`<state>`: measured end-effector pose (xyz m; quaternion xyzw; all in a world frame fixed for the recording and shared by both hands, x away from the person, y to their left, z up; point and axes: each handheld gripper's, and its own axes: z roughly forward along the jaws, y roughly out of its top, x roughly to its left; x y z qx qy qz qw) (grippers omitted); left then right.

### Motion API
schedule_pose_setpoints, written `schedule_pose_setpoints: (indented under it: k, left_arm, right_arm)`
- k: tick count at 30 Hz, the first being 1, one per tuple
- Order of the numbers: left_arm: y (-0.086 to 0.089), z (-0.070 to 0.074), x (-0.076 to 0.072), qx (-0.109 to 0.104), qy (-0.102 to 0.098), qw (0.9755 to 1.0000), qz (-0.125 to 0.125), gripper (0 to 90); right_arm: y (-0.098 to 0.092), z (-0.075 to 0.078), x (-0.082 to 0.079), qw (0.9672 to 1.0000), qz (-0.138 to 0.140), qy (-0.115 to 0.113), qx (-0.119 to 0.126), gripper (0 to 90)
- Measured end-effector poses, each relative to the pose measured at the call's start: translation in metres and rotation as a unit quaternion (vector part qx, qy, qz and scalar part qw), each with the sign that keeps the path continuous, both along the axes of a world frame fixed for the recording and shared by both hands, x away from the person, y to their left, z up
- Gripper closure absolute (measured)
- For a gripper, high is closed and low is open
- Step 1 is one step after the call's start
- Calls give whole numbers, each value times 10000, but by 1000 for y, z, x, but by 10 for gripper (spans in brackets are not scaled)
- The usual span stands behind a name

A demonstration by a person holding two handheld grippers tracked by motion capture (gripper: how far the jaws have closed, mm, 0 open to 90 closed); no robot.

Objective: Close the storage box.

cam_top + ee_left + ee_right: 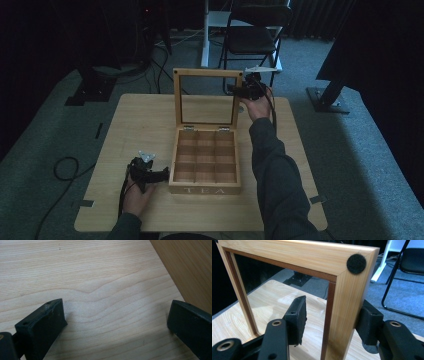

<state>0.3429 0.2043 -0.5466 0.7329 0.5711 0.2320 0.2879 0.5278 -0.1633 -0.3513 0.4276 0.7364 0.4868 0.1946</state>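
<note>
We see wooden tea box mid-table, compartments empty, lid upright. Right gripper straddles lid's side rail, grip uncertain. Left gripper wide, empty, beside box. Goal unclear.

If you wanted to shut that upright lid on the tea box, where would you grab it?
Probably the lid's right-hand frame rail near the top, coming from the right side. It stands upright, and that rail is a thin flat strip; the right gripper already has a jaw on each face of it.
</note>
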Motion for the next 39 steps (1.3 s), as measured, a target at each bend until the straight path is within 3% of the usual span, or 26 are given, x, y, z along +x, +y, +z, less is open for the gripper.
schedule_pose_setpoints:
  k: [11,24,39]
  left_arm:
    - [0,0,0,9,2,10000,-3,16]
    - [0,0,0,8,1,10000,-3,16]
    - [0,0,0,8,0,10000,-2,16]
  right_arm:
    - [-2,7,-31,9995,122,-222,-211,498]
    - [3,13,-58,9977,-14,-420,-530,492]
    - [4,14,-83,9976,9,-488,-488,474]
